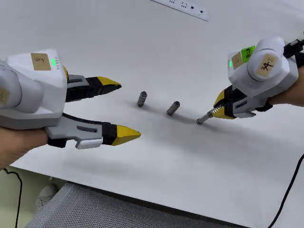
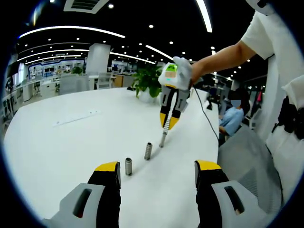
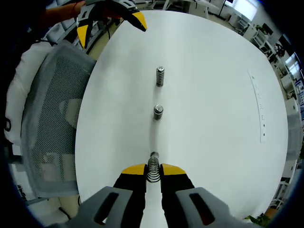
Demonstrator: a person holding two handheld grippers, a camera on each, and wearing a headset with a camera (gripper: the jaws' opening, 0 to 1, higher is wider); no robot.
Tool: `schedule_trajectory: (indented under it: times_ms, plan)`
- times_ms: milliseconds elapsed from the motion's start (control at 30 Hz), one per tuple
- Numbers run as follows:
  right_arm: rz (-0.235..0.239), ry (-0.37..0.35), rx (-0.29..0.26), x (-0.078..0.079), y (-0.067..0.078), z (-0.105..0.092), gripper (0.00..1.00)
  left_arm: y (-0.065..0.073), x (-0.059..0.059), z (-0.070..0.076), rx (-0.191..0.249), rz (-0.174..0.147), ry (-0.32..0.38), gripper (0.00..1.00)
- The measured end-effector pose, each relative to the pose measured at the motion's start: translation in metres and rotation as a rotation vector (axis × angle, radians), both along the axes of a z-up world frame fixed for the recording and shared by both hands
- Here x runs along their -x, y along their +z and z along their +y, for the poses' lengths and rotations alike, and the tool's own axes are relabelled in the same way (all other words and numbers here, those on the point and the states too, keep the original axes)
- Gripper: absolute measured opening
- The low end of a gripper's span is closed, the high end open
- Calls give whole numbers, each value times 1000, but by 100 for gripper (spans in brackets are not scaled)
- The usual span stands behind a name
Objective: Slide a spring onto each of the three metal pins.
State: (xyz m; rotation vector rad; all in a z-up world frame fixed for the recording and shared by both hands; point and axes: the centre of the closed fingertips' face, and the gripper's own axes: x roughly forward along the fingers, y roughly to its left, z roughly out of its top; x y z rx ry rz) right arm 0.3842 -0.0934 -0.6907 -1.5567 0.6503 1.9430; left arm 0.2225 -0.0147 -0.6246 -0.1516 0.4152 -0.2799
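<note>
Two short metal pins, each wrapped in a spring, stand apart on the white table: one (image 1: 142, 98) (image 2: 128, 166) (image 3: 160, 76) nearer my left gripper, the other (image 1: 173, 108) (image 2: 148, 150) (image 3: 158, 111) in the middle. A third pin with a spring (image 1: 208, 115) (image 2: 164, 134) (image 3: 153, 167) tilts down, its tip on the table. My right gripper (image 1: 219, 109) (image 2: 169, 119) (image 3: 153, 170) is shut on it around the coils. My left gripper (image 1: 124, 110) (image 2: 157, 167) (image 3: 111, 19) hovers open to the left of the row, holding nothing.
A flat white strip (image 1: 183, 7) (image 3: 259, 109) lies at the table's far side. A grey mesh chair (image 1: 95, 209) (image 3: 57, 118) sits at the near table edge. A black cable (image 1: 289, 190) hangs from the right gripper.
</note>
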Motion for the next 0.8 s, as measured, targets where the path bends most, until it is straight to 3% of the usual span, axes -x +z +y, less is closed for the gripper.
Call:
schedule_trajectory:
  times_ms: [800]
  plan:
    - [-33,30,-14,5,-26,2,12,-5,1,1,3,10,-2,65]
